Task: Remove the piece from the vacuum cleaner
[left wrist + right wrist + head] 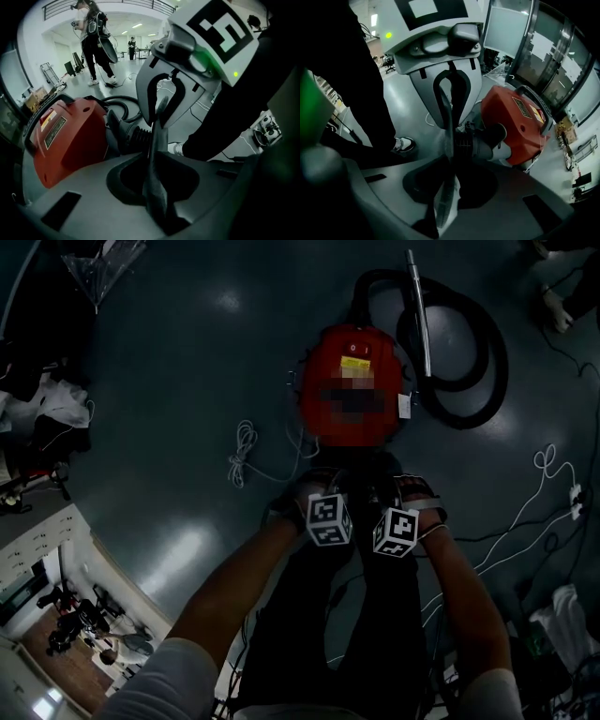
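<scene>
The red vacuum cleaner (328,352) lies on the dark floor in front of me, its black hose (489,362) coiled at the right with a metal wand (419,310) across it. Both grippers hover just short of its near end, facing each other. My left gripper (328,493) (157,154) has its jaws together with nothing between them; past them I see the red body (70,136) and the ribbed hose cuff (136,138). The jaws of my right gripper (389,493) (447,159) are also together and empty, near the cuff (483,143) on the red body (520,126).
A white cable (242,451) lies in loops left of the vacuum, and more cables (544,484) run at the right. A low white shelf unit (56,549) stands at the lower left. A person (93,37) stands far off across the room. My shoe (403,144) is beside the vacuum.
</scene>
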Available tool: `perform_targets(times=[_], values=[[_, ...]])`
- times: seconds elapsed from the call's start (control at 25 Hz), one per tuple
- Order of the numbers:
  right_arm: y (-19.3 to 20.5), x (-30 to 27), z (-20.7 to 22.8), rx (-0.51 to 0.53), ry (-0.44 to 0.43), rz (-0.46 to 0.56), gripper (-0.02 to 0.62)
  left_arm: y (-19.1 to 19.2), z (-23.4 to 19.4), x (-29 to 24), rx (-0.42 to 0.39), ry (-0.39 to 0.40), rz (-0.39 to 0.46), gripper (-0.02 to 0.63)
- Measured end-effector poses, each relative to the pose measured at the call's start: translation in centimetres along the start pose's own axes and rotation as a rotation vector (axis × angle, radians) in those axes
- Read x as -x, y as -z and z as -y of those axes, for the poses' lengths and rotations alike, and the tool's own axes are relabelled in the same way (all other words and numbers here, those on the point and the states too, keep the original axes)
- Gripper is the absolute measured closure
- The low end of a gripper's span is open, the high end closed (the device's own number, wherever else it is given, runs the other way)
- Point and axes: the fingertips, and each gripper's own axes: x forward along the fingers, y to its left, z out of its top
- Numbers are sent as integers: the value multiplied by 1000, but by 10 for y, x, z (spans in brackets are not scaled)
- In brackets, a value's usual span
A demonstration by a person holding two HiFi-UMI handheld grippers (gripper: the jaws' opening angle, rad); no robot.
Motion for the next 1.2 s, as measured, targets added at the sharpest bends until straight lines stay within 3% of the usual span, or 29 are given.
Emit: perform_targets(times=[0.16,0.76,0.92,1.2], values=[[0,0,-3,-5,-12,-9,543,2,6,-1,2,32,-2,568],[-3,23,-34,-67,-84,-13,548,-6,43,15,10,116,2,571],[-20,64,-41,-101,-120,12,548,-18,56,54,8,126,17,571],[-69,184,-57,-123,-132,55,548,-63,86,169,4,146,34,571]])
